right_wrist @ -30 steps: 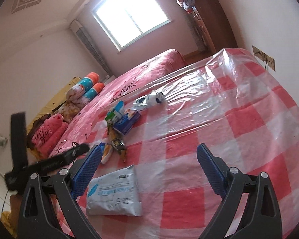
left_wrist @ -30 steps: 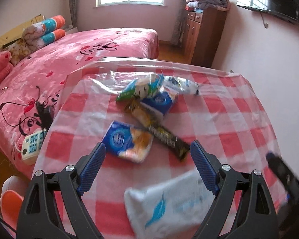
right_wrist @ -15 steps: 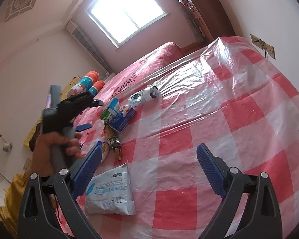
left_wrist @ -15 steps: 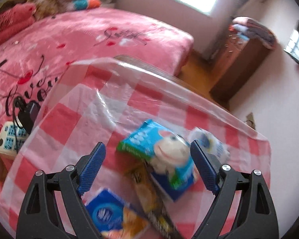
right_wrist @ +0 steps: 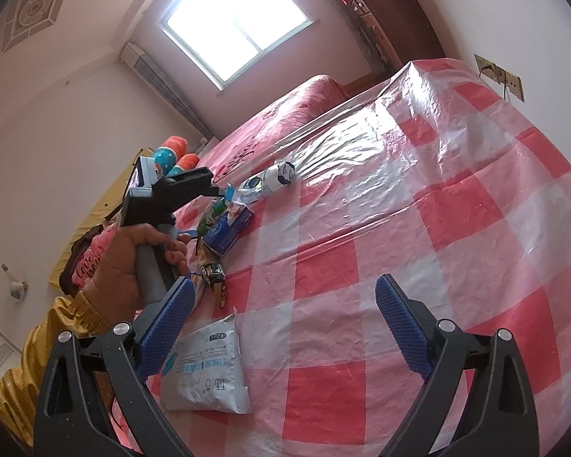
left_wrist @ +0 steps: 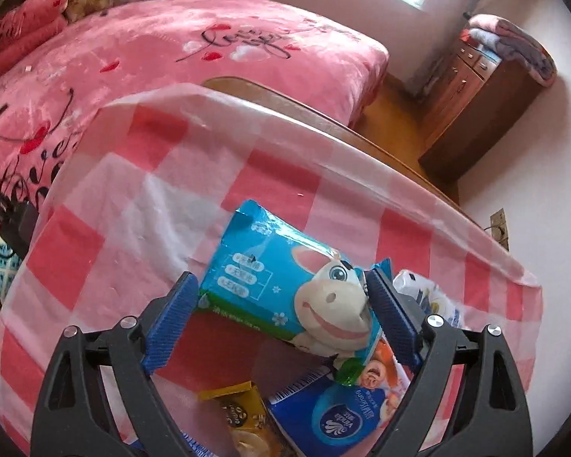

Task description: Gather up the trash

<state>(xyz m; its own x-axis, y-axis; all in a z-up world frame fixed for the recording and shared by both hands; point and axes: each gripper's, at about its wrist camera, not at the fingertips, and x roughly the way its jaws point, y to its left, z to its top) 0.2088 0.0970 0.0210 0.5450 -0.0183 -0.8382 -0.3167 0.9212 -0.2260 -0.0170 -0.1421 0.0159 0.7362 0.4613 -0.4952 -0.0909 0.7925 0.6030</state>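
Left gripper (left_wrist: 281,308) is straddling the blue cow-print wrapper (left_wrist: 285,285), jaws wide and opening a touch more; the wrapper is sitting between the pads, which look to be right at its edges, but nothing is being squeezed, so no grip yet. The wrapper is lying on top of the trash pile on the red-checked tablecloth (left_wrist: 141,205), propped over a blue tissue pack (left_wrist: 335,415) with a yellow snack wrapper (left_wrist: 240,415) just beside it and a crumpled white-blue packet (left_wrist: 430,297) touching the right-side pad.

Right gripper (right_wrist: 281,323) is hovering wide apart over bare cloth, holding nothing. A white wet-wipe pack (right_wrist: 205,369) is lying near its left-side pad.

Risks as I'm reading it:
- The wrapper is puffy and slick; closing on it could be squashing it flat and letting it squirt out, or only pinching a loose corner.
- The right-side pad is crowding the crumpled packet, so closing may be dragging that along or knocking it off the near table edge.
- The wrapper is resting on the tissue pack, so pressing lower may be catching both.
- The clear plastic over the cloth is wrinkly; a low pad could be snagging it and shifting the whole pile.
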